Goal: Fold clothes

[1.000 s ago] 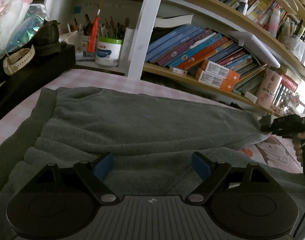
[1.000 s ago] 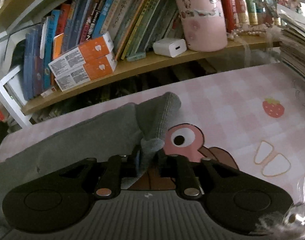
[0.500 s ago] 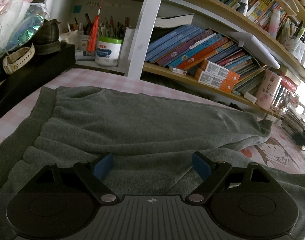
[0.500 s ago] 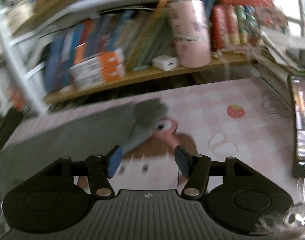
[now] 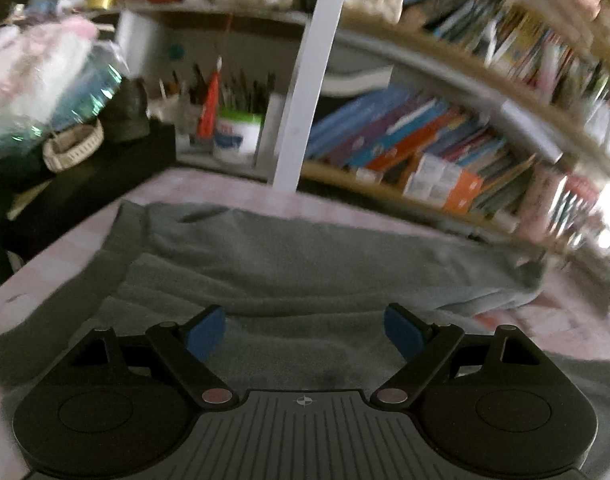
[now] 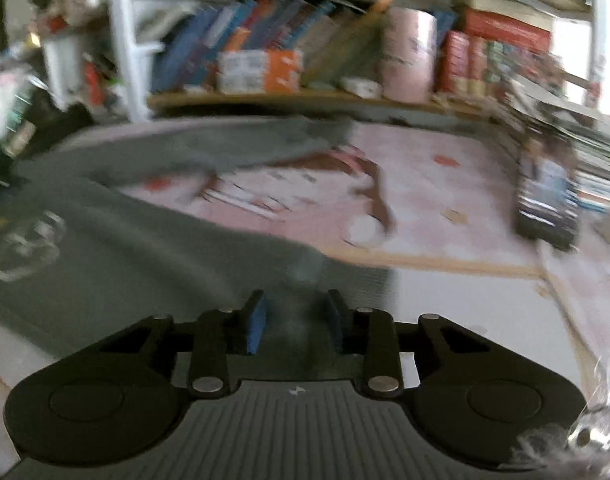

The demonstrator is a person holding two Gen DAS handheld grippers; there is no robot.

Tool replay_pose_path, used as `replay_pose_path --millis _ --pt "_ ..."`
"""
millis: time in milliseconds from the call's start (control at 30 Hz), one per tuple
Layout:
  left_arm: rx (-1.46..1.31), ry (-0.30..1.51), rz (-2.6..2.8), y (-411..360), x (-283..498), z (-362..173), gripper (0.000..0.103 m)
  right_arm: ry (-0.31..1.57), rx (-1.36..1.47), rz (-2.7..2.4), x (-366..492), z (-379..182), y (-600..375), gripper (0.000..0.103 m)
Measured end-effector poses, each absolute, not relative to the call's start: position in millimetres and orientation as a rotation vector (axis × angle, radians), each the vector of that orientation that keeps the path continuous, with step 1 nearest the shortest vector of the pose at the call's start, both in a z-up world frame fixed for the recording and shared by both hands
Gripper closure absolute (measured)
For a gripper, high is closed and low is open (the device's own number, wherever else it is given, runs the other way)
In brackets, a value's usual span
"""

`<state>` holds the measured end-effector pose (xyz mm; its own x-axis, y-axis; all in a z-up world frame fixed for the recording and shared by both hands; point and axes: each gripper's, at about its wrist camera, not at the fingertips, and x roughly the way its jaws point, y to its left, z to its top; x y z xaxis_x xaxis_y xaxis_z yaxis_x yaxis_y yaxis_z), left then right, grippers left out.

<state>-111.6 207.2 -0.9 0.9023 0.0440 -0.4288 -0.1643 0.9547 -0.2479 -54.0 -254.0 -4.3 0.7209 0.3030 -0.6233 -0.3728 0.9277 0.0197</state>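
Note:
A grey fleece garment (image 5: 305,264) lies spread on the pink checked table cover (image 5: 209,184), one long leg reaching to the right. My left gripper (image 5: 305,332) hangs just above its near folds, jaws wide open, nothing between the blue pads (image 5: 205,334). In the blurred right wrist view the leg (image 6: 265,144) lies across the far side and another grey part (image 6: 145,248) covers the near left. My right gripper (image 6: 297,320) is over that near part's right corner. Its jaws are closing; grey cloth shows in the narrow gap, and the pads (image 6: 257,322) do not visibly press on it.
A bookshelf (image 5: 425,152) with books and boxes runs along the back. A black box (image 5: 85,176) with clutter stands at the left. A phone (image 6: 545,200) lies on the table cover at the right, beside stacked books. A pink cup (image 6: 409,56) stands on the shelf.
My right gripper let go of the leg's end, opened, and drew back to the garment's near corner with its jaws narrowing. The left gripper shifted a little; both views have blurred.

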Motion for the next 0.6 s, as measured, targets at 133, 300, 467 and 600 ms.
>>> replay_pose_path --millis 133,300,467,600 --pt "-0.309 0.404 0.160 214 -158 5 0.014 0.653 -0.086 0.360 -51 -10 -268 0.066" --pt "-0.344 0.413 0.261 231 -200 3 0.014 0.604 -0.124 0.329 -57 -17 -260 0.062" --pt "-0.313 0.410 0.315 235 -209 9 0.014 0.578 -0.093 0.309 -66 -16 -261 0.062" --pt "-0.287 0.386 0.294 225 -206 18 0.014 0.502 -0.070 0.348 -93 -8 -259 0.043"
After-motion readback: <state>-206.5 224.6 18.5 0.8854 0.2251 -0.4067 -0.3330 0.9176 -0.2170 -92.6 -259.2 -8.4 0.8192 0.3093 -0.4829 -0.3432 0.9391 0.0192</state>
